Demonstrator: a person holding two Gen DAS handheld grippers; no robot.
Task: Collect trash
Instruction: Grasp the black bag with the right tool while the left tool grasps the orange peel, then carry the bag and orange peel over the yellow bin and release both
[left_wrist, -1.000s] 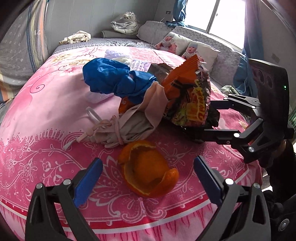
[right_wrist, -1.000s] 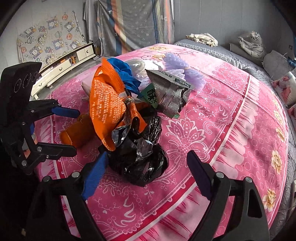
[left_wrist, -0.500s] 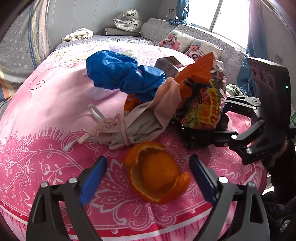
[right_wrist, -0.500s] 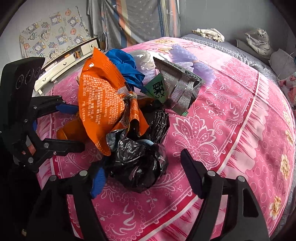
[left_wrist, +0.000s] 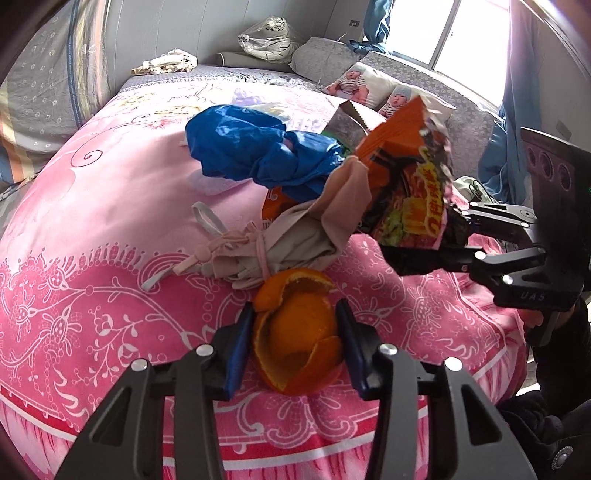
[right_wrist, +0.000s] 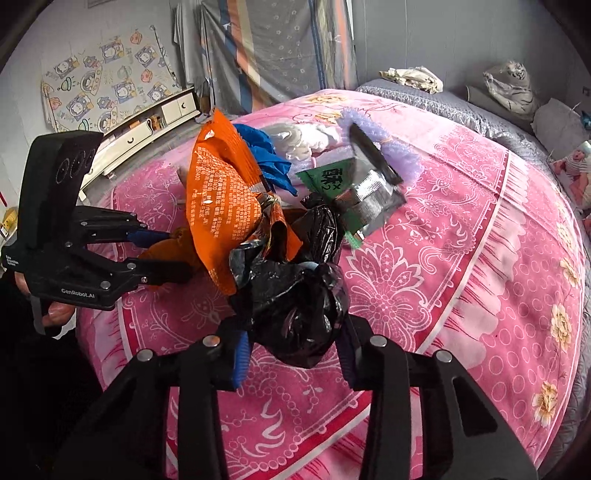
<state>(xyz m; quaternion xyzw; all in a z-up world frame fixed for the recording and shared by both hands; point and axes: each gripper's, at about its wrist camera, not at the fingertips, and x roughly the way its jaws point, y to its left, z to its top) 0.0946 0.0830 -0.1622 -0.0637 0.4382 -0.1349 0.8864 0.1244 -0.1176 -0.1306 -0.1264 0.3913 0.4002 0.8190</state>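
Left tool grips orange peel — right tool grips black bag.

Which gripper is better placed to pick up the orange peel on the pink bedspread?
Left. The left gripper already brackets the orange peel, while the right gripper is closed around the crumpled black plastic bag.

Daylight pours in from the window at the upper right of my left view, blown out to near white there, and it leaves the pink bedspread bright and washed pale toward the middle. My right view is dimmer and flatter, with soft shadows under the black bag. Both pictures bend hard at the edges, with dark vignetted corners, and things look sharp at the centre but smear slightly near the rim.
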